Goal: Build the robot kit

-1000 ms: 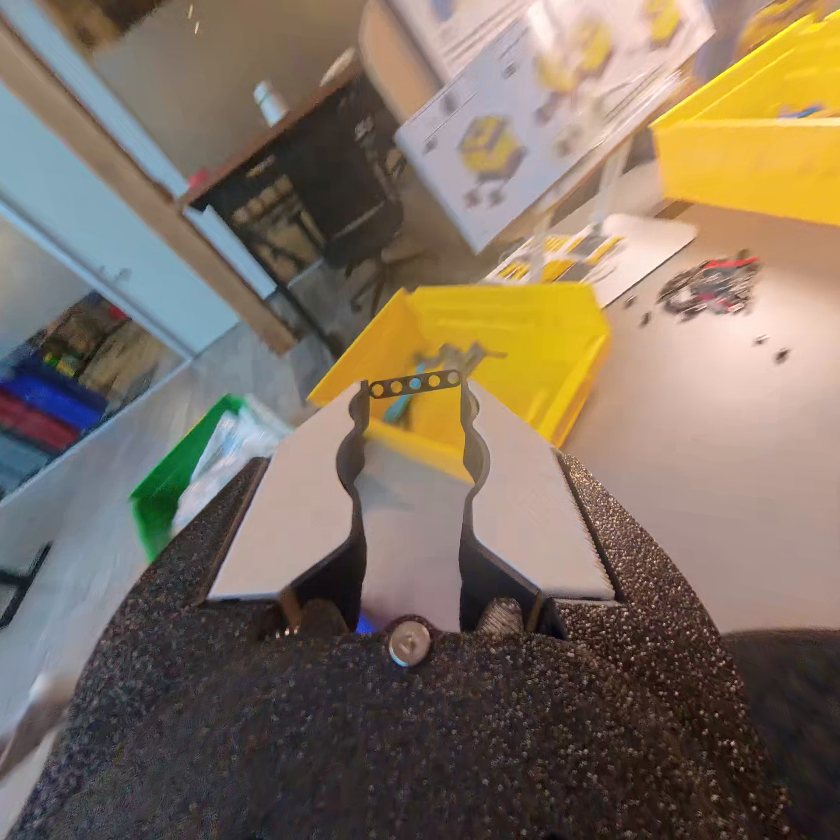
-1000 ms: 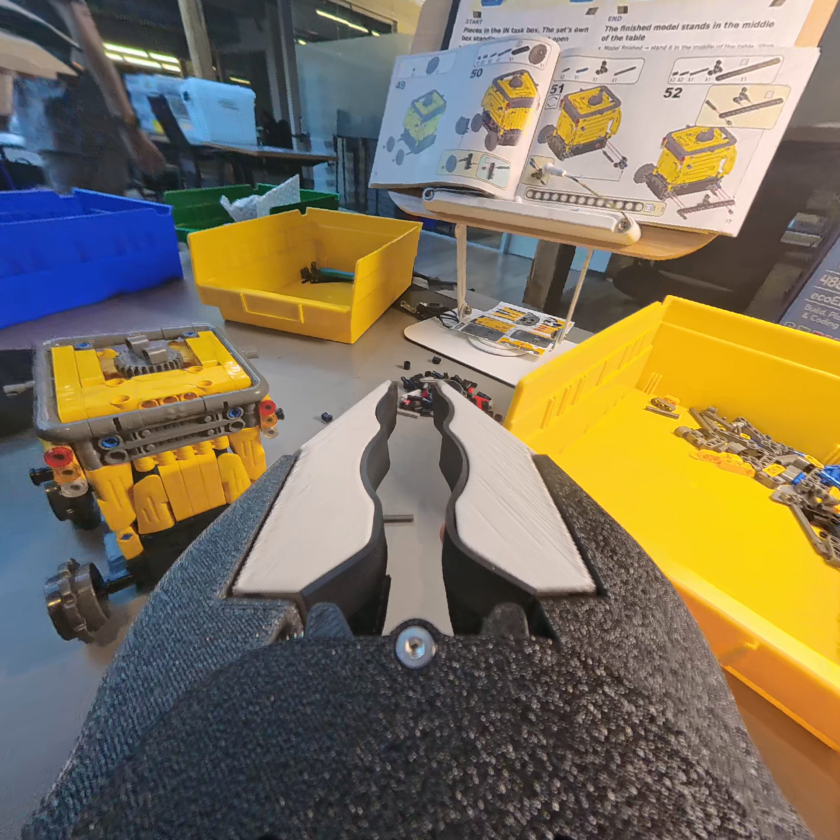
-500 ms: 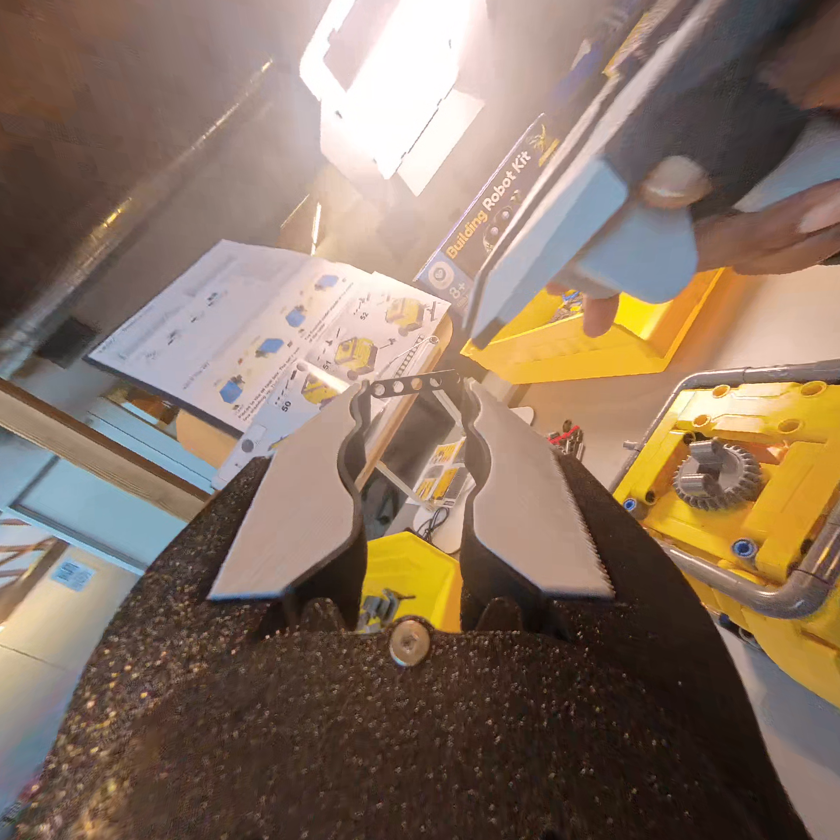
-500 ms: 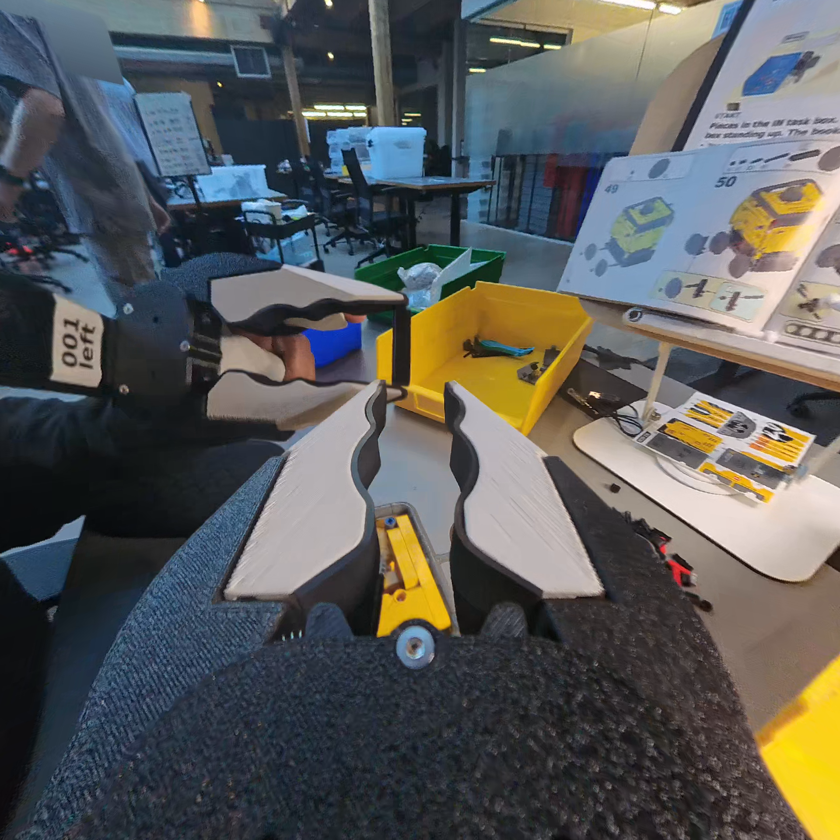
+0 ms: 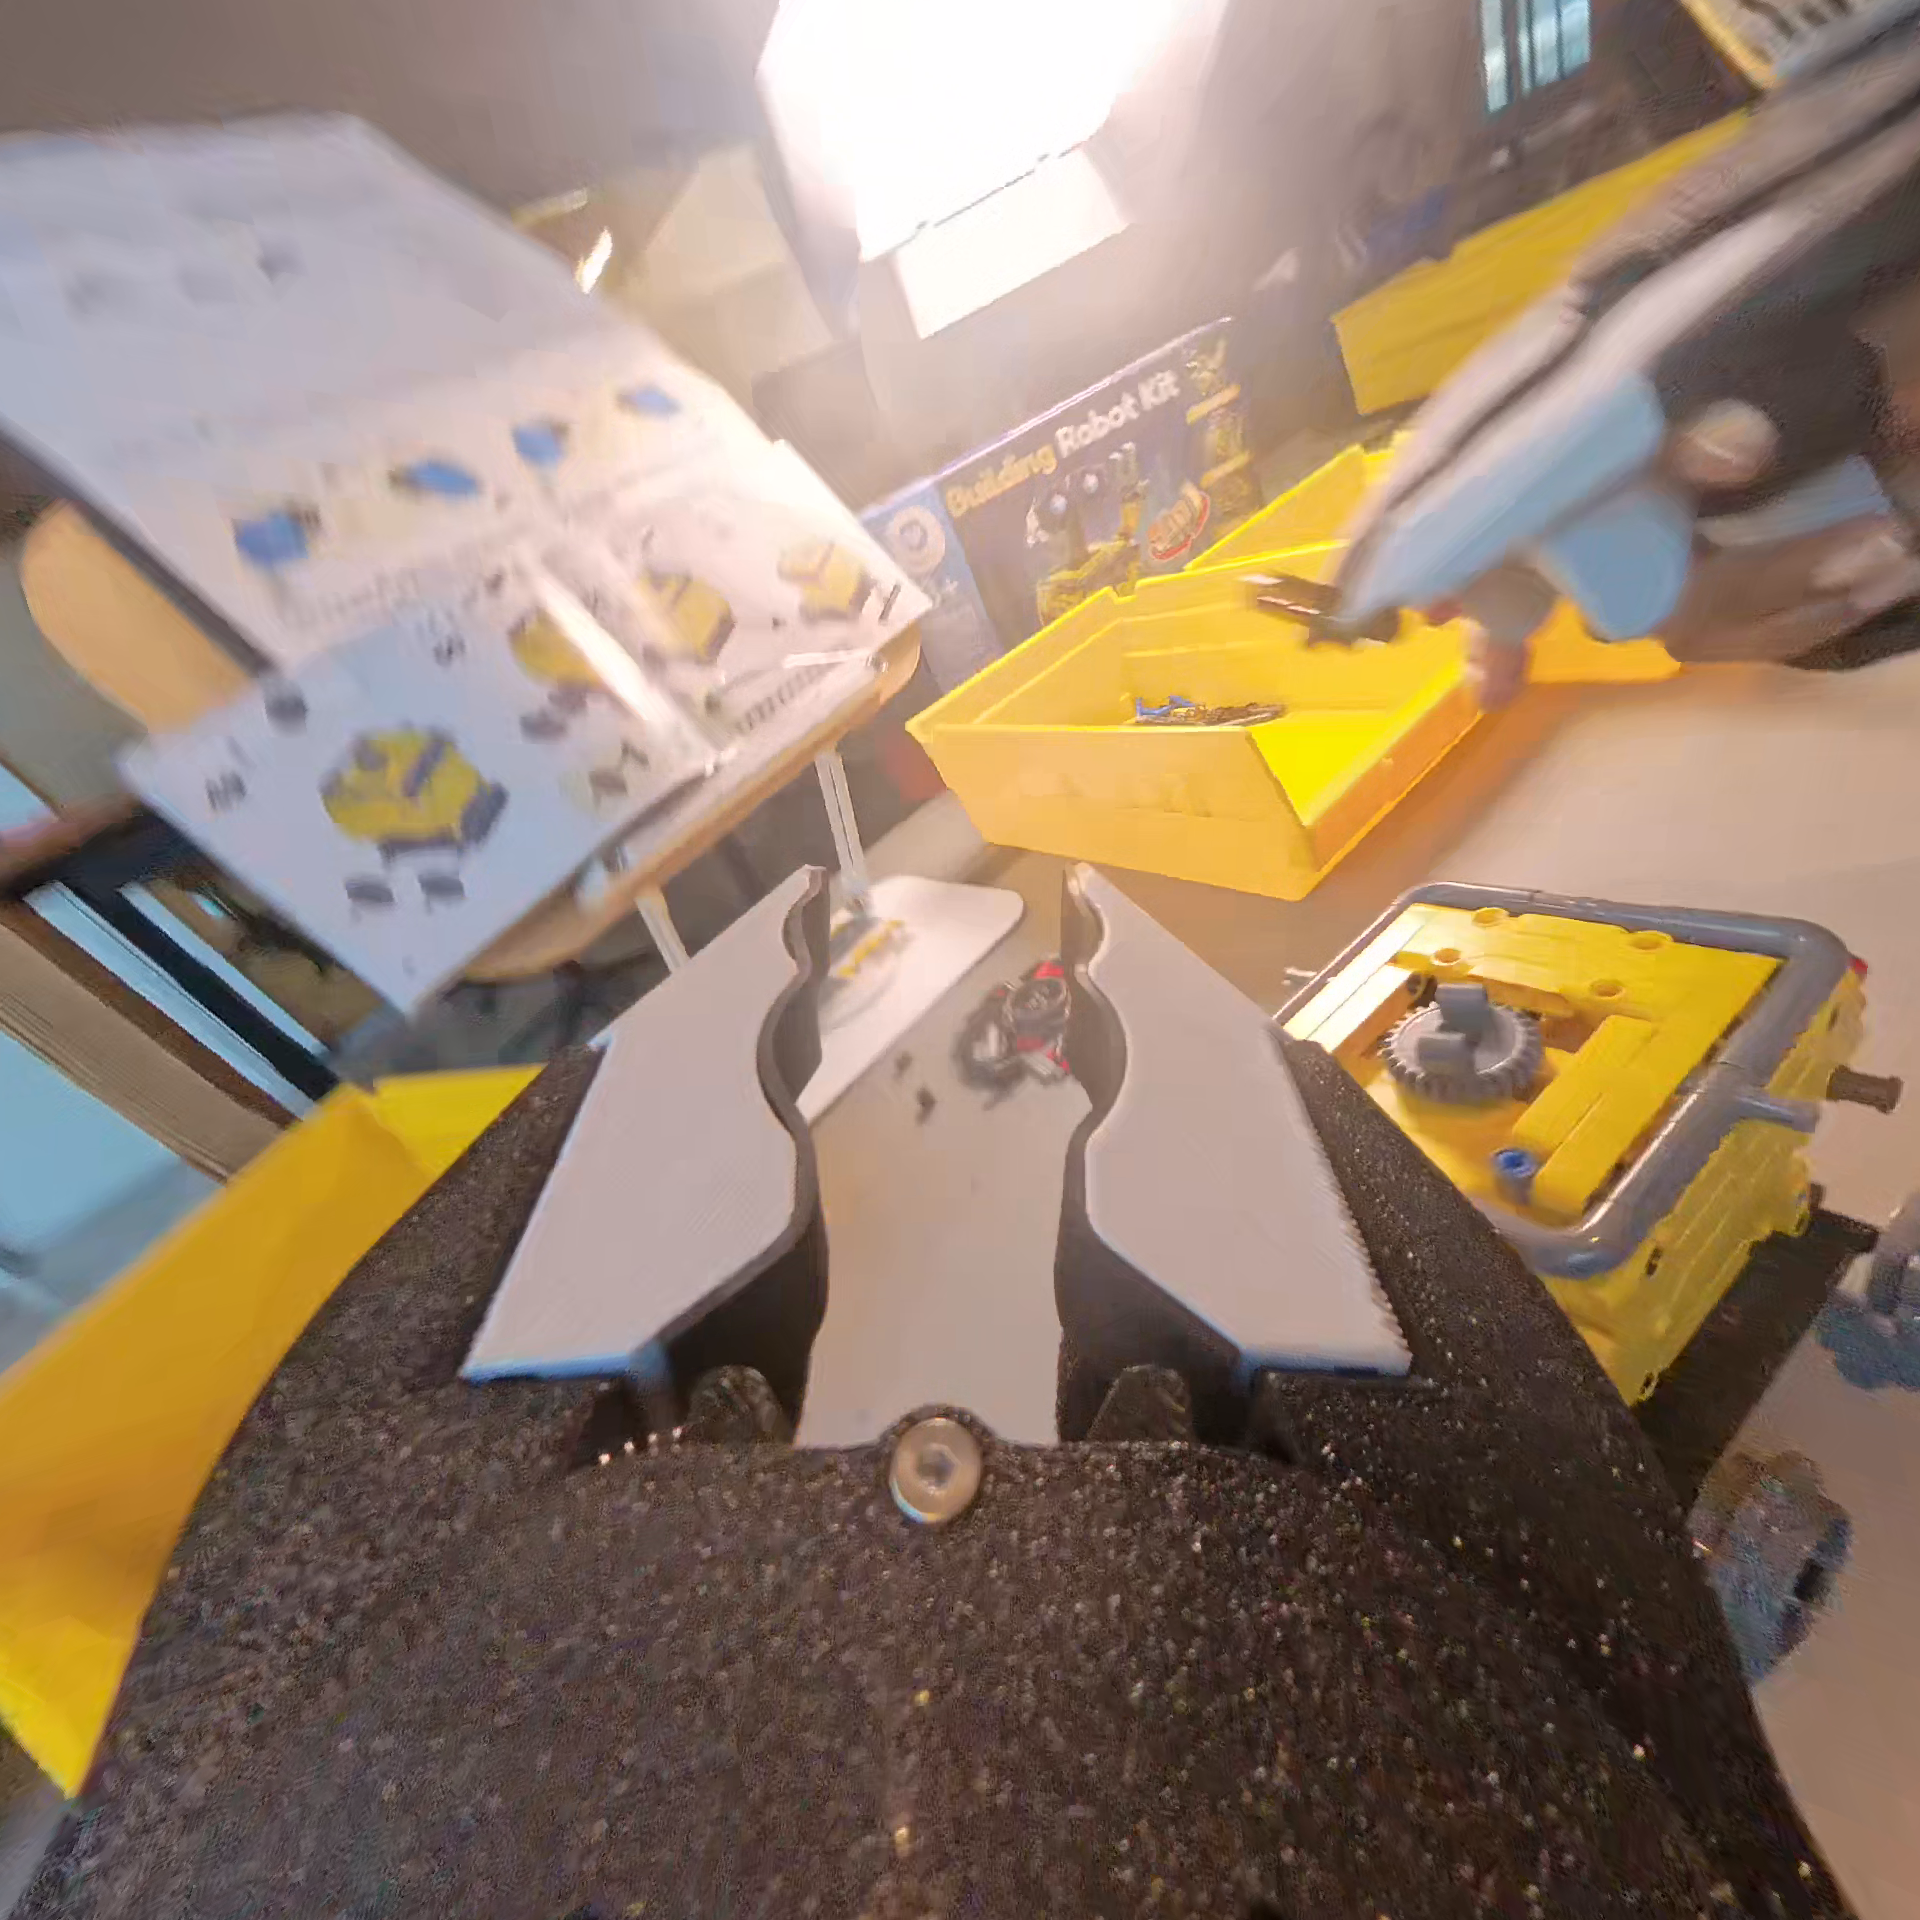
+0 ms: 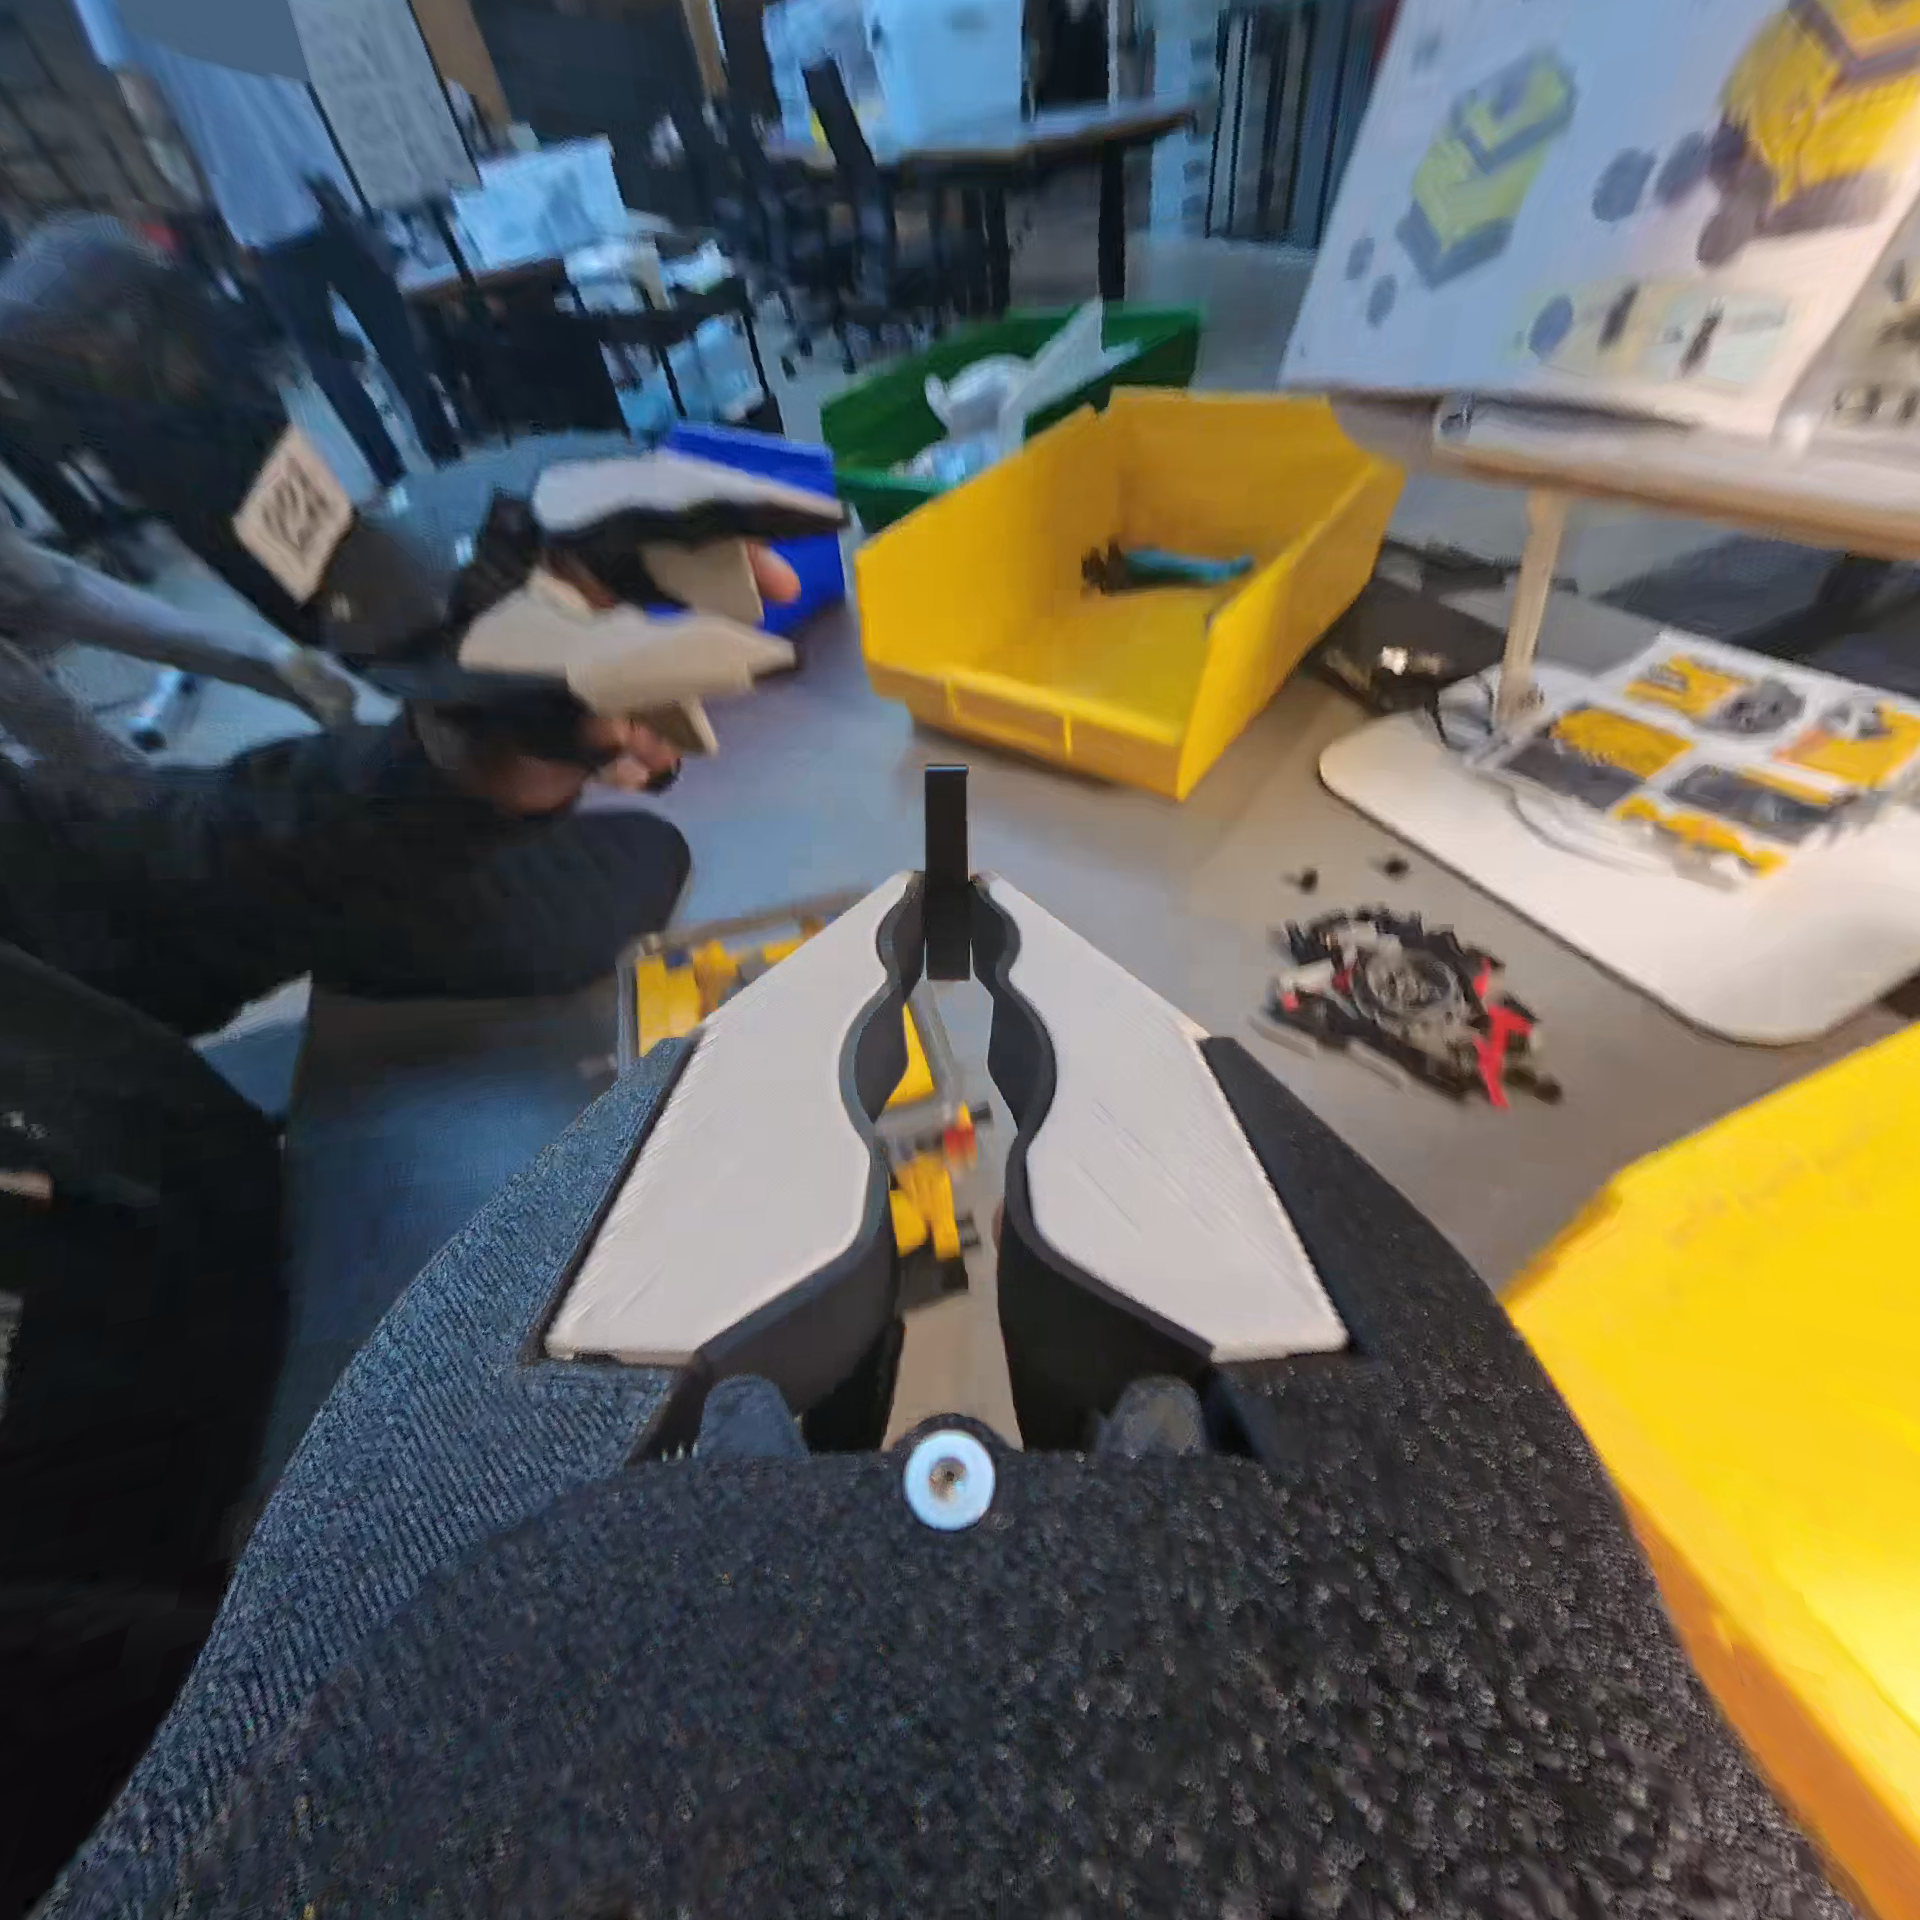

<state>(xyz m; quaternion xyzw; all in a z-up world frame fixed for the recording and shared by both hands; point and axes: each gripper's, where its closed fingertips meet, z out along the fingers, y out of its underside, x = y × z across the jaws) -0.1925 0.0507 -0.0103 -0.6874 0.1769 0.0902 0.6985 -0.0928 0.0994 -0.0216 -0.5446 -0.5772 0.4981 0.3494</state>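
Black beam: a narrow black plastic building beam [image 6: 945,873] stands upright, pinched at its lower part between the tips of the right gripper [image 6: 945,891]; its upper end rises clear above the fingertips.
Right gripper: grey-faced fingers on a black textured body, closed on the beam; it hangs above the grey table [image 6: 1122,862], over part of the yellow model.
Left gripper: same build [image 5: 943,883]; jaws parted with bare table visible between them, nothing held. In the right wrist view it appears at the left [image 6: 800,577], in a person's hand, well apart from the beam.
Yellow model: a boxy yellow brick vehicle with a grey tube frame and a grey gear on top [image 5: 1579,1101], standing on the table just right of the left gripper.
Loose parts: a small heap of black and red pieces [image 6: 1392,997] on the table, between the grippers and the stand's white base.
Far yellow bin: an open yellow plastic bin [image 6: 1039,665] holding a teal piece and dark parts.
Near yellow bin: a second yellow bin [image 5: 1195,800] with a few small parts, beyond the model.
Instruction booklet: open white pages with yellow model drawings [image 5: 416,644], propped on a wooden stand; blurred.
Green bin: behind the far yellow bin [image 6: 883,416], with white crumpled material inside.
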